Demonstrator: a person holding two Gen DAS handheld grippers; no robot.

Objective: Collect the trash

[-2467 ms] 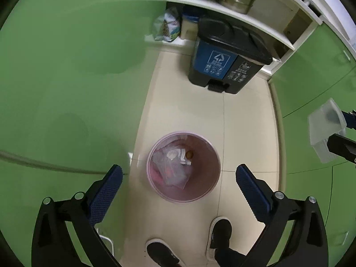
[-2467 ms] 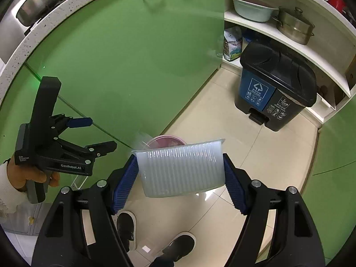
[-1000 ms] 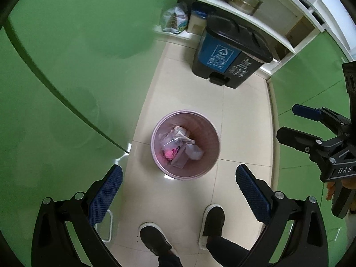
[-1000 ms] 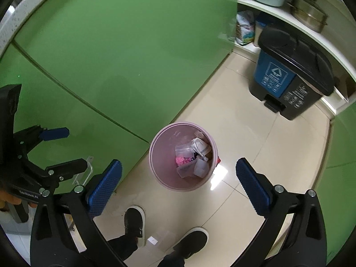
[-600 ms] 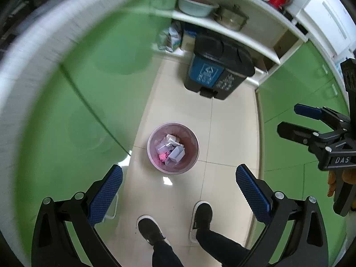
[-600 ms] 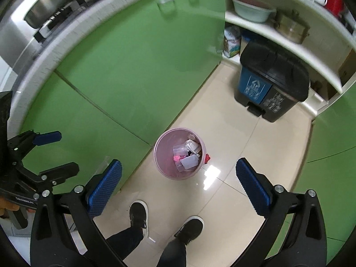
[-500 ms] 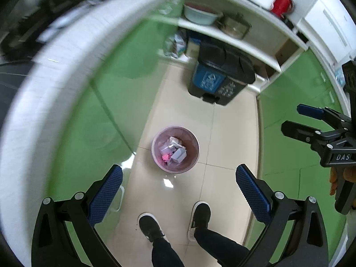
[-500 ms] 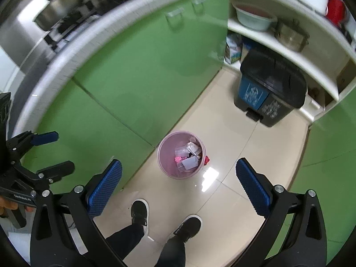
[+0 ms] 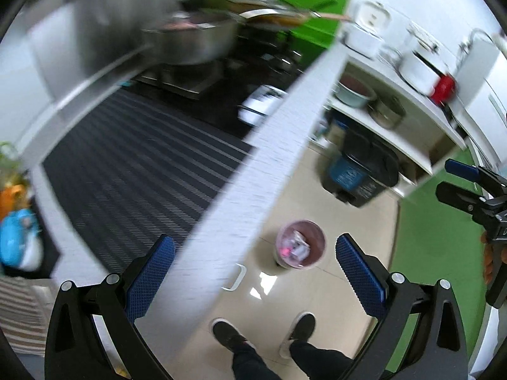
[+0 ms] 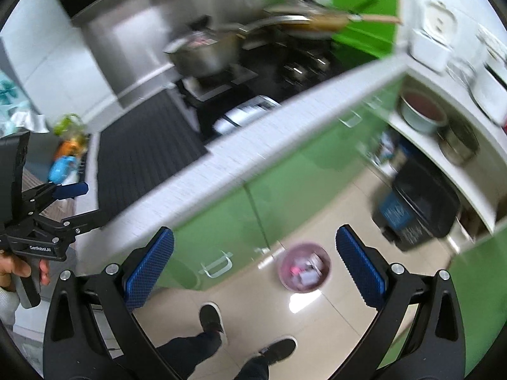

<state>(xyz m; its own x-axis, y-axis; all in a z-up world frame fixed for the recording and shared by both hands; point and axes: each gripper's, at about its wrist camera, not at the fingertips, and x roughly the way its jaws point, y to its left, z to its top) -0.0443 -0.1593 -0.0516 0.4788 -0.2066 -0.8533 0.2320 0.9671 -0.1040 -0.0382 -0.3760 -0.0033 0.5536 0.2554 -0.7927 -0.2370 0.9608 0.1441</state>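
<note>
A pink waste bin (image 9: 300, 244) with plastic trash inside stands on the beige floor far below me; it also shows in the right wrist view (image 10: 303, 270). My left gripper (image 9: 253, 272) is open and empty, high above the counter edge. My right gripper (image 10: 253, 269) is open and empty, also raised to counter height. Each gripper shows in the other's view, the right one (image 9: 469, 183) and the left one (image 10: 57, 202). Both views are motion-blurred.
A white counter edge (image 9: 272, 145) runs over green cabinets (image 10: 253, 196). A steel pot (image 10: 202, 53) and a pan sit on the stove. A black and blue pedal bin (image 10: 415, 209) stands under shelves with bowls. My shoes (image 9: 228, 332) are on the floor.
The right gripper let its clear plastic container fall into the pink bin. Both grippers then rose from near the floor to above the counter, and the stove came into view.
</note>
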